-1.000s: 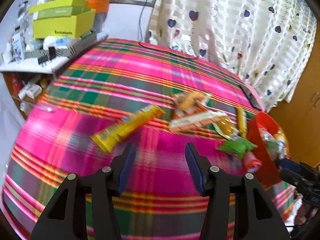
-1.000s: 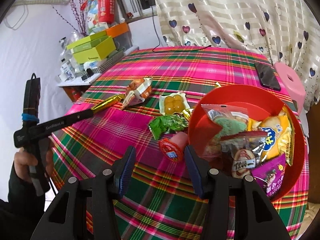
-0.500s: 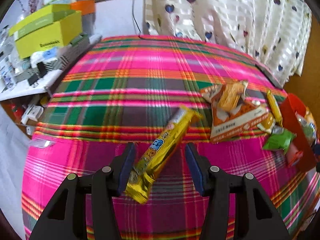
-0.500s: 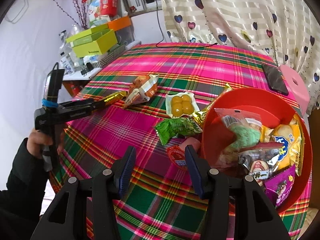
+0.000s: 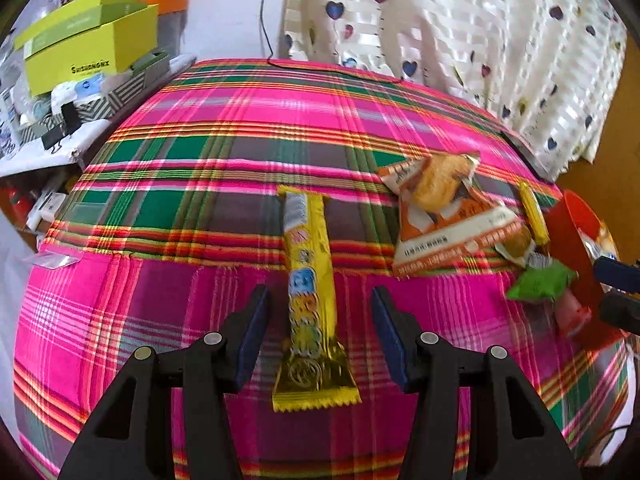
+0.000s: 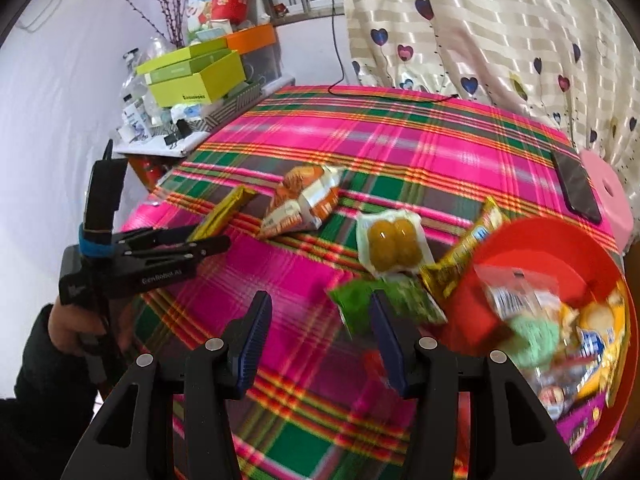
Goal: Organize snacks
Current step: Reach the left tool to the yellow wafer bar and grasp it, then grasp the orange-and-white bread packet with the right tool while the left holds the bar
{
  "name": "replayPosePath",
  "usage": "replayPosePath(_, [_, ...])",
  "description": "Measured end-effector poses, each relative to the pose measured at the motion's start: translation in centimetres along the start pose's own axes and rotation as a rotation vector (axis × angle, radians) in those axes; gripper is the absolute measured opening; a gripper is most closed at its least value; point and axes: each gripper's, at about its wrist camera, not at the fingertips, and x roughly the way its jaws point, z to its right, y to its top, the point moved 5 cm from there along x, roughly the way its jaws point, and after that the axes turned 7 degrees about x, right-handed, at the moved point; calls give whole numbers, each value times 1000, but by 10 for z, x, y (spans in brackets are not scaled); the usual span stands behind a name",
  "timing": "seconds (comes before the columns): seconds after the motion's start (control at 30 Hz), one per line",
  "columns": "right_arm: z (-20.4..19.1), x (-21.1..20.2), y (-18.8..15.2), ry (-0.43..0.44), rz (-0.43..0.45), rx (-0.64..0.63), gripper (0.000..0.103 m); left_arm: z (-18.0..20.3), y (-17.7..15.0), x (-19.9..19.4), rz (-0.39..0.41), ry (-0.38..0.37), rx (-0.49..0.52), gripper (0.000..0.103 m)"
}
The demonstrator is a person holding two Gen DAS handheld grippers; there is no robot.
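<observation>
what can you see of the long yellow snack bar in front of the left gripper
The long yellow snack bar is a narrow, shiny foil-like wrapper with crimped zigzag ends and blue and orange print. It looks sealed and lies flat on the plaid tablecloth, running lengthwise away from the left gripper. Its near end sits between the open fingers, which do not appear to touch it.

left gripper: black frame, blue pads, silver screws; white lettering and a blue band are seen in the right view | right gripper: the same black frame, blue pads | hand: bare skin, dark sleeve
</observation>
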Motion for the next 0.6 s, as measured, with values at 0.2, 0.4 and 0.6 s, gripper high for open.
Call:
replayPosePath(0.2, [-12, 22, 29, 6, 13, -7, 50, -1, 1, 2, 21, 36, -4, 51])
replayPosePath(0.4, [-19, 54, 53, 0, -6, 3, 54, -7, 1, 2, 26, 41, -30, 44])
replayPosePath(0.6, [-22, 87, 67, -36, -37, 17, 57, -5, 2, 3, 21, 57, -16, 44])
